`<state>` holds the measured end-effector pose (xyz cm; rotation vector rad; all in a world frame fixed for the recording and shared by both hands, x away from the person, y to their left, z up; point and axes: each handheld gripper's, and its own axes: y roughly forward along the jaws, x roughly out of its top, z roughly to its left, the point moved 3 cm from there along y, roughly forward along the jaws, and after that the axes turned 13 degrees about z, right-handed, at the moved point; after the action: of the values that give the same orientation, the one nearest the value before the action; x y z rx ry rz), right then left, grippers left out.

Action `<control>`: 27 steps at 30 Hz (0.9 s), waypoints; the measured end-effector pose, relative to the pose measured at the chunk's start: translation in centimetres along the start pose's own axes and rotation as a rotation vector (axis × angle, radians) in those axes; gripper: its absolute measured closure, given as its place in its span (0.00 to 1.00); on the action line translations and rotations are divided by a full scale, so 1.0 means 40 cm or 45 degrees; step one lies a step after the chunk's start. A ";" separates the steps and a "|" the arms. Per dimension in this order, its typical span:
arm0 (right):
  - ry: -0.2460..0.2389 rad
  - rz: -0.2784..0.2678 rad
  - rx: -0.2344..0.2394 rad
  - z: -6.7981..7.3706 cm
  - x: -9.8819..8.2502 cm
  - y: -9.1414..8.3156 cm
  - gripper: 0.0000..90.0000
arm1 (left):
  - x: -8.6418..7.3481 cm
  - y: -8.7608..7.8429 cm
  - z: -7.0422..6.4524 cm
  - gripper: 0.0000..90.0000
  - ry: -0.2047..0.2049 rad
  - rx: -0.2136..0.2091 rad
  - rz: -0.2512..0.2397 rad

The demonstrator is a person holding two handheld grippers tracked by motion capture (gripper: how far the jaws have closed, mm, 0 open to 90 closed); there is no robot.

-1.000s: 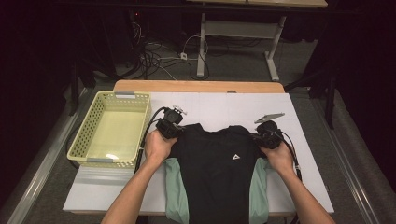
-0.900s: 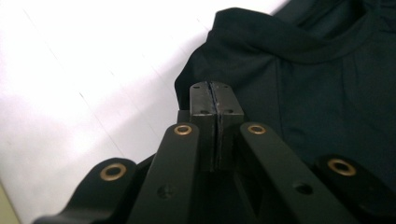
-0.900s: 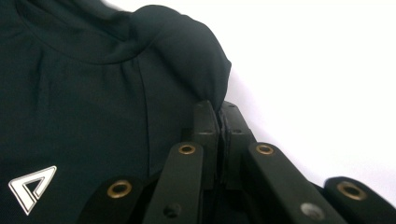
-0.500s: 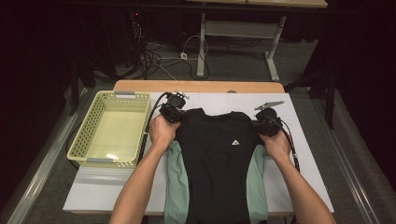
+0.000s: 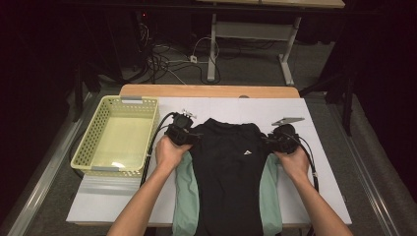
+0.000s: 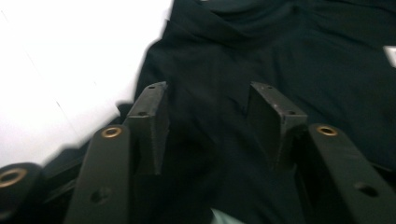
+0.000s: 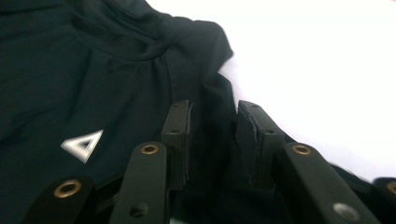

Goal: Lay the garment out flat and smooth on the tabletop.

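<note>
Black shirt lies flat on my white desk, over a pale green garment. My left claw and right claw sit at its shoulders; both have just been opening and now stand apart, cloth between the jaws but not pinched. Beside them sits a yellow basket.

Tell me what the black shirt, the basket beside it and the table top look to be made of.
Black shirt: soft matte knit fabric, judging by its folds and lack of sheen; probably cotton or a blend. Basket: pale yellow-green moulded plastic, going by its regular lattice walls and slight gloss. Table top: smooth white board, likely laminate, with a wood-coloured strip along the far edge.
</note>
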<state>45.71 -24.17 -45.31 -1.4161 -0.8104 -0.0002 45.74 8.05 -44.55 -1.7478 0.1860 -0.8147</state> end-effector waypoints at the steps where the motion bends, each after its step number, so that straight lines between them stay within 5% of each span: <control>1: 0.006 -0.021 0.005 -0.004 -0.012 -0.014 0.74 | -0.014 -0.005 -0.010 0.50 0.018 0.001 0.002; 7: 0.119 -0.015 -0.058 -0.061 -0.108 -0.044 0.77 | -0.124 -0.030 -0.076 0.48 0.110 -0.022 -0.030; 12: 0.242 0.053 -0.069 -0.100 -0.150 -0.009 0.66 | -0.210 -0.018 -0.106 0.46 0.122 -0.049 0.004; 15: 0.241 0.074 -0.078 -0.104 -0.154 0.006 0.71 | -0.249 -0.011 -0.113 0.45 0.118 -0.051 0.001; 18: 0.179 0.079 -0.057 -0.097 -0.156 0.001 0.96 | -0.274 -0.004 -0.107 0.45 0.087 -0.065 0.028; 23: 0.296 -0.028 -0.130 -0.153 -0.182 -0.041 0.98 | -0.300 0.006 -0.104 0.48 0.078 -0.056 0.041; 27: 0.319 0.014 -0.105 -0.166 -0.212 -0.022 0.92 | -0.302 0.007 -0.106 0.48 0.076 -0.049 0.042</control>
<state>42.34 -33.99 -48.35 -1.4638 -0.6006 -0.2008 34.23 10.76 -49.43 -1.7527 0.2712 -0.8448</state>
